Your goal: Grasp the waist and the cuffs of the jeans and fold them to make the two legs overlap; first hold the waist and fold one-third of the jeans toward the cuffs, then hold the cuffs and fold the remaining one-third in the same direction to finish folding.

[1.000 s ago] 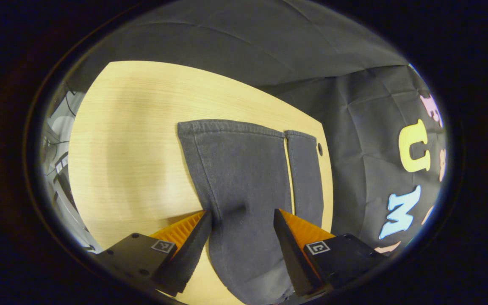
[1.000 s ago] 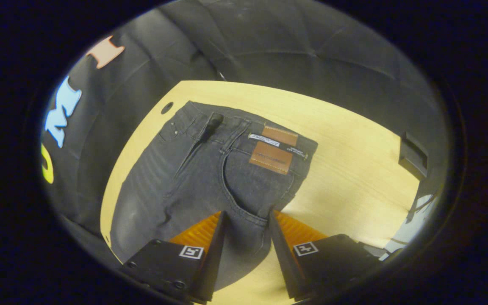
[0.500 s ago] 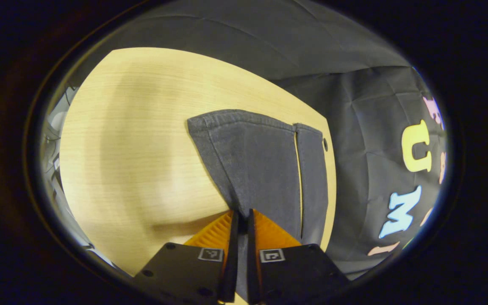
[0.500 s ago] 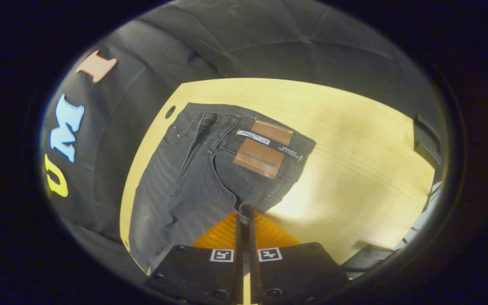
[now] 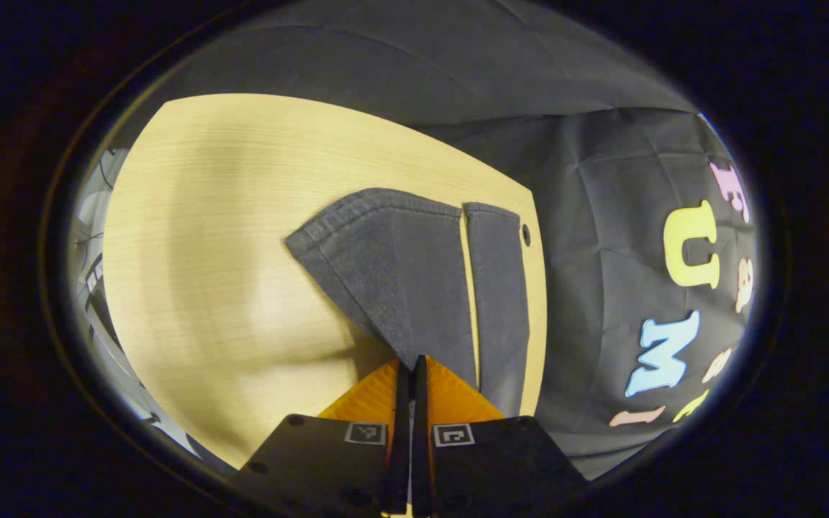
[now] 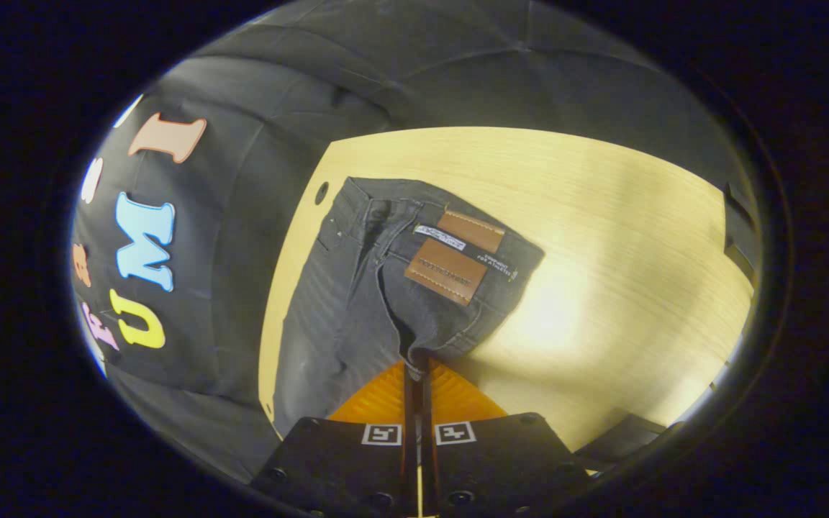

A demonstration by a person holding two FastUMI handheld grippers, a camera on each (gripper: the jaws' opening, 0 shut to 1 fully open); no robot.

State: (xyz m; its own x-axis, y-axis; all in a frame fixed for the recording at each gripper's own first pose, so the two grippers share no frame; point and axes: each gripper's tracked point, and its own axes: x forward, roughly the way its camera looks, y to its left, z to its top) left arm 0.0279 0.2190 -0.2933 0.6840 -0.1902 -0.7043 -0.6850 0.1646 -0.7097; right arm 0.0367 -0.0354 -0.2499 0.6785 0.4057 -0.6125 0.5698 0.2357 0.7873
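Dark grey jeans lie along the far side of a light wooden table. In the left gripper view the two leg cuffs point away from me, and my left gripper is shut on the near leg, which rises off the table toward the fingers. In the right gripper view the waist with its brown leather patch lies ahead. My right gripper is shut on the denim at the hip edge, which bunches up into the jaws.
The black cloth wall hangs right behind the table's far edge. A small round hole sits in the tabletop next to the waist. Bare wood stretches to the right of the jeans. A dark object sits at the table's right edge.
Both grippers went from open astride the denim to shut on it. Since then the pinched fabric has lifted, the near cuff corner swinging up and the waist tilting.
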